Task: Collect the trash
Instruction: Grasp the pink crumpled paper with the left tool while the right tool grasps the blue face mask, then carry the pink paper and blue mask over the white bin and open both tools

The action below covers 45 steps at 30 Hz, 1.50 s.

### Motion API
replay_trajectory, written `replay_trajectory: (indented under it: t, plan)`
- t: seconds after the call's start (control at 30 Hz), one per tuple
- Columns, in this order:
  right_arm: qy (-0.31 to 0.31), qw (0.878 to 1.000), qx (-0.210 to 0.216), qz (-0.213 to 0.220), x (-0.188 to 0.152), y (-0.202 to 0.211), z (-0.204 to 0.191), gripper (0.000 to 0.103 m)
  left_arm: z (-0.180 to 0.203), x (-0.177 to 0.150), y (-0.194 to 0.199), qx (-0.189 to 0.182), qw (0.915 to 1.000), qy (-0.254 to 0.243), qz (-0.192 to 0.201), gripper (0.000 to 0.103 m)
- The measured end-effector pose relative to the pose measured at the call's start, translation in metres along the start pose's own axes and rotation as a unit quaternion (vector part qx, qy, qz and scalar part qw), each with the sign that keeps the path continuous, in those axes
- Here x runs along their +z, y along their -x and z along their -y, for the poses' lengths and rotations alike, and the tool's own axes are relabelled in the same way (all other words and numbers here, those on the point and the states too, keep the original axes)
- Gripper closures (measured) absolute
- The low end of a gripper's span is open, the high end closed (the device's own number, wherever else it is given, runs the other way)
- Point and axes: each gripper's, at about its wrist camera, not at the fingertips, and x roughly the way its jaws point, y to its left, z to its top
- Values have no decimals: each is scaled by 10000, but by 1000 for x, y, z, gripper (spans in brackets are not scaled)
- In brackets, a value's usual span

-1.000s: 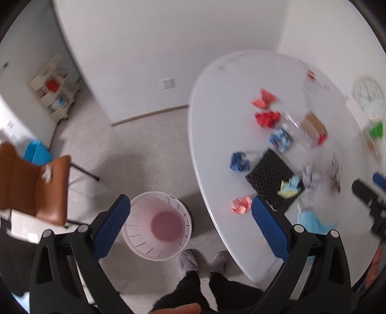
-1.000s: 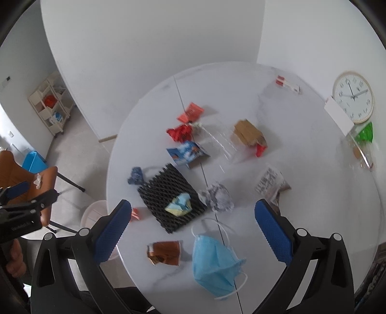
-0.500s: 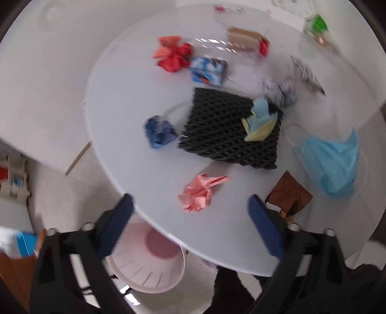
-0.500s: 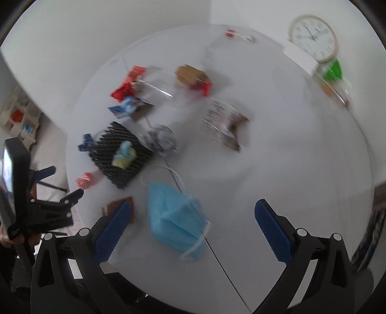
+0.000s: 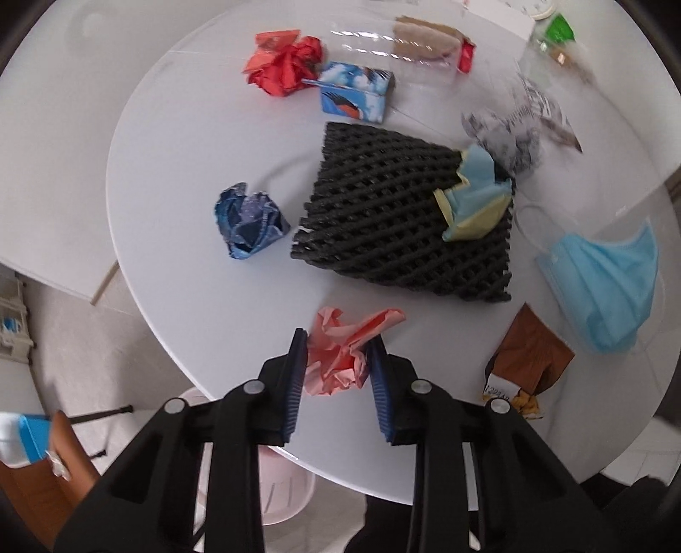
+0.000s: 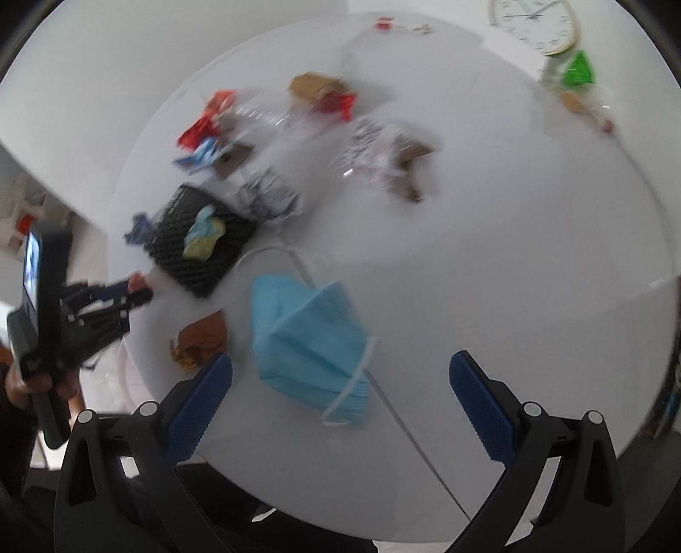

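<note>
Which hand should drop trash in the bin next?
Left. Its tool is already closed on the pink paper wad, with the pink bin just below the table edge. The right tool is open and empty.

Crumpled pink paper, glossy table

1. I worked in what looked like a plain office or meeting room: bare white walls and a pale floor.
2. A large round white surface filled most of it.
3. A wall clock lay at its far edge.
4. A brown chair and a pink bin stood on the floor beside it.
</note>
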Motion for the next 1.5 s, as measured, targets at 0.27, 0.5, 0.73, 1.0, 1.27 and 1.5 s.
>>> replay_trajectory:
  t: [0.27, 0.5, 0.73, 1.0, 1.27, 1.5]
  plan:
    - [-106, 9993, 305, -203, 7, -46, -16, 2, -22, -14, 38, -103, 9972, 651, 343, 74]
    - [-169, 9966, 706, -399, 7, -62, -10, 54, -50, -45, 66, 134, 9911, 1234, 488, 74]
    - [182, 9950, 983, -77, 17, -18, -15, 76, -89, -98, 84, 480, 9801, 1874, 454, 74]
    - [1407, 9717, 1853, 412, 43, 55, -110, 76, -136, -153, 53, 480, 9631, 2649, -21, 74]
    - [2497, 9358, 2451, -436, 26, 4, -241, 74, -160, -185, 15, 503, 9539, 2941, -321, 33]
    - [3278, 9141, 2049, -1224, -6, -71, -330, 72, -178, -217, 37, 669, 9391, 3362, -233, 17]
